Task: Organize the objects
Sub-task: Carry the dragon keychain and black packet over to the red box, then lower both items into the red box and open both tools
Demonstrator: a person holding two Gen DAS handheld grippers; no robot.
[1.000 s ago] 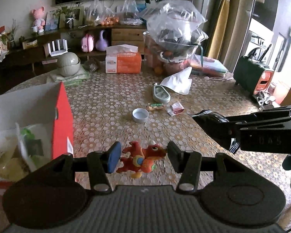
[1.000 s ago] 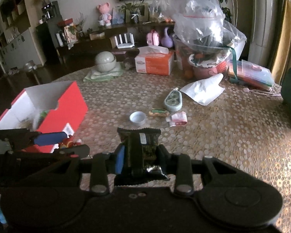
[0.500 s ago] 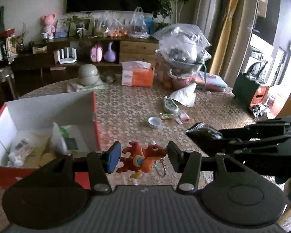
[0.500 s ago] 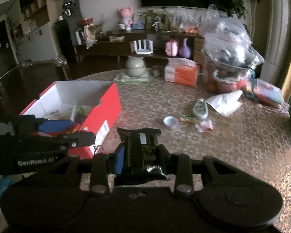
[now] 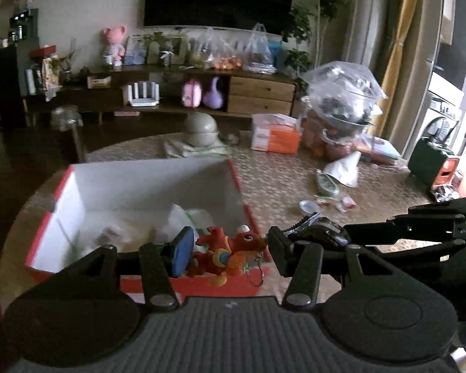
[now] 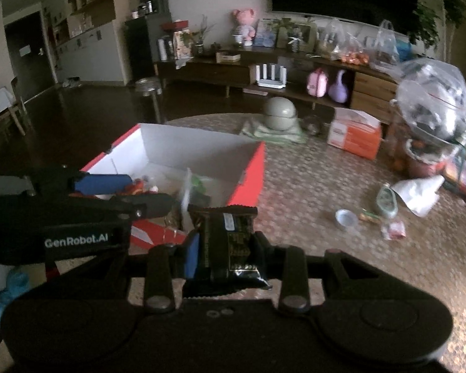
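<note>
Both grippers now over the red box (image 5: 242, 183), formerly beside it: left gripper (image 5: 228, 250) clamps red dragon toy (image 5: 230, 253); right gripper (image 6: 225, 248) clamps dark snack packet (image 6: 230, 242); "GenRobot.AI" legible.

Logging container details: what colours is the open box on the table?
The box is red outside, white inside; clearest in the right wrist view.

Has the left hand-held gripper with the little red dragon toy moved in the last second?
Yes. The left hand-held gripper, shut on the red dragon toy, has risen and swung left, from above the bare table to the red box's near corner.
</note>
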